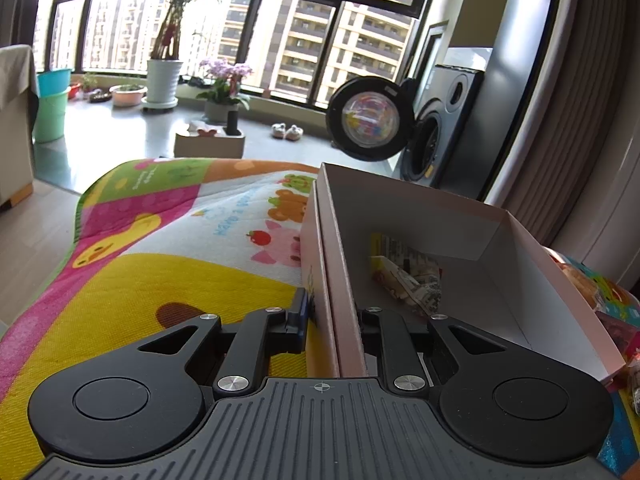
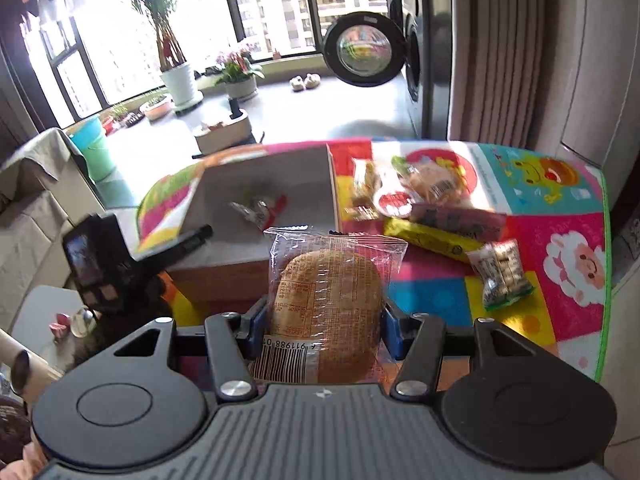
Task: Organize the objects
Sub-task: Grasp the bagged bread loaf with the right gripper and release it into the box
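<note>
My left gripper (image 1: 332, 320) is shut on the left wall of a pink cardboard box (image 1: 326, 264), one finger outside and one inside. A snack packet (image 1: 404, 276) lies on the box floor. In the right wrist view my right gripper (image 2: 322, 326) is shut on a wrapped bread bun (image 2: 326, 304) in clear plastic, held above the mat in front of the box (image 2: 256, 200). The left gripper's body (image 2: 120, 264) shows at the box's left side. Several other snack packets (image 2: 432, 216) lie on the mat right of the box.
A colourful cartoon play mat (image 1: 160, 264) covers the table. A yellow bar (image 2: 432, 236) and a small green-edged packet (image 2: 502, 276) lie at the right. Beyond the table are a washing machine with its door open (image 1: 370, 118), potted plants (image 1: 164, 76) and windows.
</note>
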Motion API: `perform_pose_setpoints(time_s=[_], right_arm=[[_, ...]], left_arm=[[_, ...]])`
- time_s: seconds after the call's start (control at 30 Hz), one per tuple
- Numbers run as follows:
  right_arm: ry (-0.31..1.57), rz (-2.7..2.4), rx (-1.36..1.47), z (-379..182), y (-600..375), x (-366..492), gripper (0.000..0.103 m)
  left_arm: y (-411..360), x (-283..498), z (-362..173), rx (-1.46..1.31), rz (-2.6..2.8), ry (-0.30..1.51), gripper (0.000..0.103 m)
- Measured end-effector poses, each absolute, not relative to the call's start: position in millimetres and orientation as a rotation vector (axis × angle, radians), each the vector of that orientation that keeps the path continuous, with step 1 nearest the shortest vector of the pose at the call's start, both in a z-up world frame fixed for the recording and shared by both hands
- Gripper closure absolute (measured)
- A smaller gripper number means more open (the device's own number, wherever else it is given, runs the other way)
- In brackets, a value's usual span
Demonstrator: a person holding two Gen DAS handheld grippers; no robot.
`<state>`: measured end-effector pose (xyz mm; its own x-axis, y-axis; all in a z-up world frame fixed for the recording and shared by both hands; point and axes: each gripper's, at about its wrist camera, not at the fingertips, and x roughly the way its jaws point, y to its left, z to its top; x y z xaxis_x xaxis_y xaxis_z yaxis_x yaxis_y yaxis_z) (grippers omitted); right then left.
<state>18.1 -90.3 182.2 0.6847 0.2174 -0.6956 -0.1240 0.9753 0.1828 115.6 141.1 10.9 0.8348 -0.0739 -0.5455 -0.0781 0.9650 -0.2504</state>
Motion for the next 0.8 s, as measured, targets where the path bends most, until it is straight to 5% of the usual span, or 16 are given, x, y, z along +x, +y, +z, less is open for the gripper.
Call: perform_pose_setpoints(time_s=[0.2,0.63,0.8], right_arm=[[0.728,0.265,0.083,210.1,-44.0,59.1,0.049],[0.776,0.217,0.036,157.9,-3.8,129.7,0.047],[0.762,0.179,0.040,160.6,-29.8,118.3,0.038]], left_arm=[[143.9,116.9,10.0,-0.285,-0.005,0.590,0.084],[145.8,118.2,9.7,-0.295,-0.011,0.594,0.084],[145.1,118.2,9.3,-0.295,-0.012,0.594,0.084]])
